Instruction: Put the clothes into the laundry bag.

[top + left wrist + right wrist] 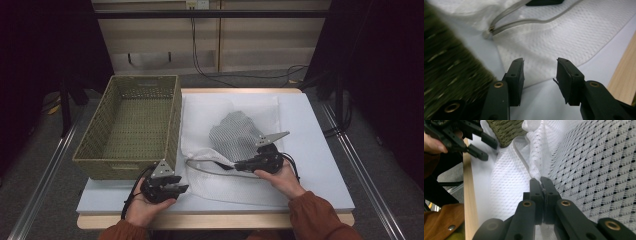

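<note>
A white mesh bag [225, 187] lies flat on the table, its zipper edge [524, 22] curving open. A grey garment with black dots [235, 132] lies partly under the bag's lifted top layer. My right gripper [237, 165] is shut on a pinch of the white mesh at the bag's opening [541, 180], right beside the dotted garment [599, 165]. My left gripper [181, 189] is held open, low over the table near the bag's front left corner [540, 62], with nothing between its jaws. It also appears in the right gripper view [489, 151].
A green woven basket [125, 165] stands empty on the table's left half, its front corner close to my left gripper. The pale table top [320, 130] has a wooden front edge [624, 82]. Cabinets and cables lie beyond the far side.
</note>
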Motion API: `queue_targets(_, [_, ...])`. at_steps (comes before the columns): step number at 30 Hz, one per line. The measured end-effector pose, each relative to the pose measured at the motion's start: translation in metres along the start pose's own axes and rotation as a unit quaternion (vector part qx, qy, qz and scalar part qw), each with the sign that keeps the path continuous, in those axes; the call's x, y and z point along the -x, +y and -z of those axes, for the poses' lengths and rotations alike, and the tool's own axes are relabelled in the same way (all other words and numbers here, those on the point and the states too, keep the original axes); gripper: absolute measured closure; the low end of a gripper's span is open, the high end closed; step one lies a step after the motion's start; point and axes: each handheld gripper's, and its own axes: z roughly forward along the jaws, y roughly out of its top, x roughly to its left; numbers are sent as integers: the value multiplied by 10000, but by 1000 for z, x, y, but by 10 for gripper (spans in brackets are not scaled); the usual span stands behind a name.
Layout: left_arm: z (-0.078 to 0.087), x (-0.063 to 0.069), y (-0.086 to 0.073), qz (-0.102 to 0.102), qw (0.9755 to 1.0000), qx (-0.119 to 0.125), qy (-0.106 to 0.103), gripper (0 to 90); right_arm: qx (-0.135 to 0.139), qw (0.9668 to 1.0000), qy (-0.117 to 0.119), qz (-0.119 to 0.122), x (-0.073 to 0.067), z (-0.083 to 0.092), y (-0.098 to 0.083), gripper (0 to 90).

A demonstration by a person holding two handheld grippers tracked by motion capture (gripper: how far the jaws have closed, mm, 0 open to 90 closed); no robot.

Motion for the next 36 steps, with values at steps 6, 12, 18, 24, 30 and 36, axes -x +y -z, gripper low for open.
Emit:
queue_targets(6, [-4,-2,-3,18,9999,-45,100,513,-109,9999,-27,-31,2,-1,-7,886])
queue_targets(12, [-8,-3,-3,17,9999,-145,74,475,-155,9999,-33,-47,3,-3,-9,884])
queue_targets(18, [-14,-1,-4,-111,9994,-275,204,490,-166,9999,-20,-17,3,-4,-10,884])
queue_targets(24, [-15,-4,-2,-340,9985,-339,272,620,-198,9998,-38,-23,3,-5,-9,884])
queue_targets(30, [-17,-5,0,-344,9988,-338,81,880,-198,9998,-23,-34,3,-5,-9,884])
queue_targets(36, [-16,-4,1,-219,9989,-402,42,900,-206,9998,-31,-25,3,-6,-9,885])
